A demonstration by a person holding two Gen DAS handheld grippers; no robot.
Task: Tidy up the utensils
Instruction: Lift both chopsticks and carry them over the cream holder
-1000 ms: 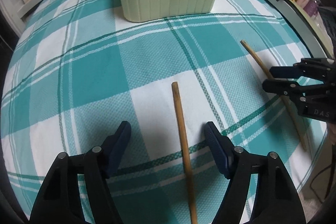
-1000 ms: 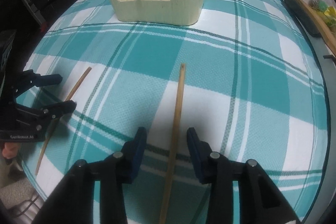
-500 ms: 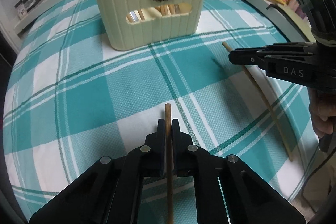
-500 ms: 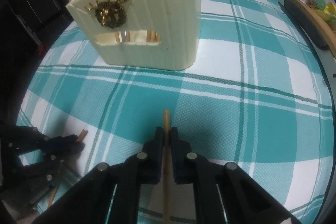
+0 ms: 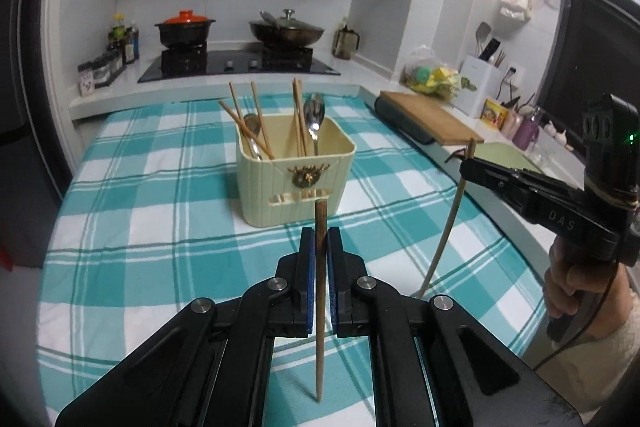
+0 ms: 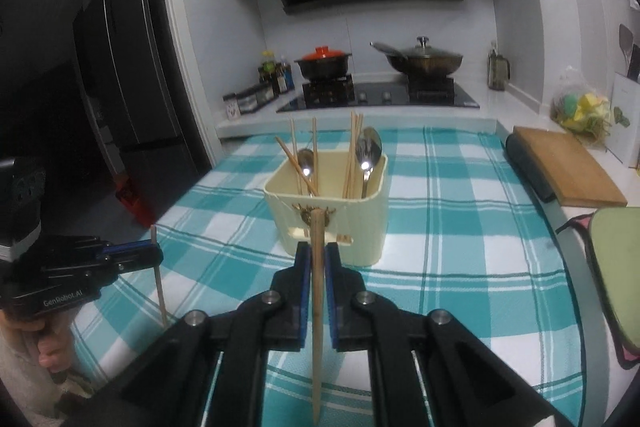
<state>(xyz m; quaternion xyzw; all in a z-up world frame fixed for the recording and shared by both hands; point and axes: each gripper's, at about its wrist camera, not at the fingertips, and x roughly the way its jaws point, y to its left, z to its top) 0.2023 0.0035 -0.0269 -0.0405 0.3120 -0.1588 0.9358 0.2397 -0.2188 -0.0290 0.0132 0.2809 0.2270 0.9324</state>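
Chopsticks are clamped upright, one in each tool: your left tool (image 5: 319, 251) grips the darker chopstick (image 5: 319, 307), your right tool (image 6: 316, 263) the paler chopstick (image 6: 317, 315). Ahead on the checked counter (image 5: 160, 227), the cream holder (image 5: 294, 183) already carries chopsticks and spoons, nothing between.

A red-lidded pot (image 5: 185, 27) and a lidded wok (image 5: 286, 29) are sitting on the stove at twelve o'clock; a wooden cutting board (image 5: 430, 115) is lying at two o'clock.

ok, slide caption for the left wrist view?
Left gripper clamps a chopstick upright before the cream utensil caddy.
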